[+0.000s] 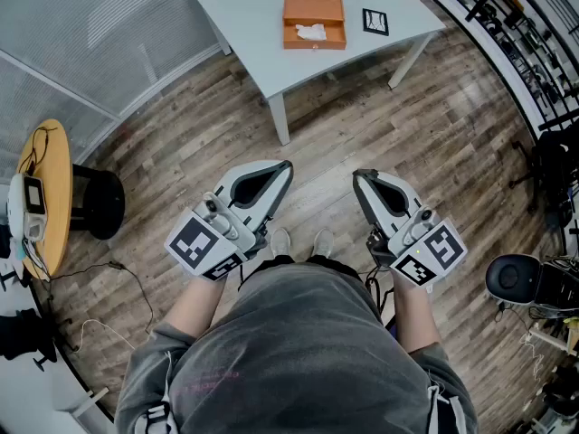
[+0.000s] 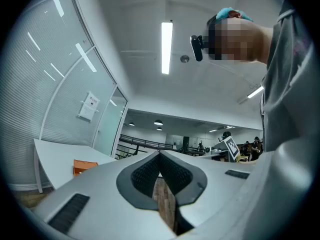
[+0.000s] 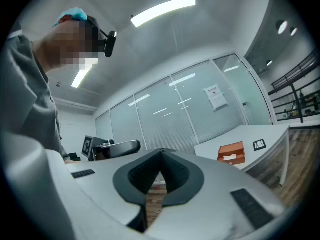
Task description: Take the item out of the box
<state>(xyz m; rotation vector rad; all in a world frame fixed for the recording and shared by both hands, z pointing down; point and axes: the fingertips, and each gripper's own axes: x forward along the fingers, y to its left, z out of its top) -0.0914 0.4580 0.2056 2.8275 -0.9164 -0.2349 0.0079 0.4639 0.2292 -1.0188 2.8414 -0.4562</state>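
Left gripper (image 1: 286, 165), right gripper (image 1: 359, 175): jaws pressed together, empty, well apart from orange box (image 1: 314, 10) holding white item (image 1: 310, 32) on worktop (image 1: 244, 16).

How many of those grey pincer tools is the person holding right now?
2. The left gripper is in the person's left hand and the right gripper in the right. Both are over the wooden floor, jaws shut and empty, short of the grey table.
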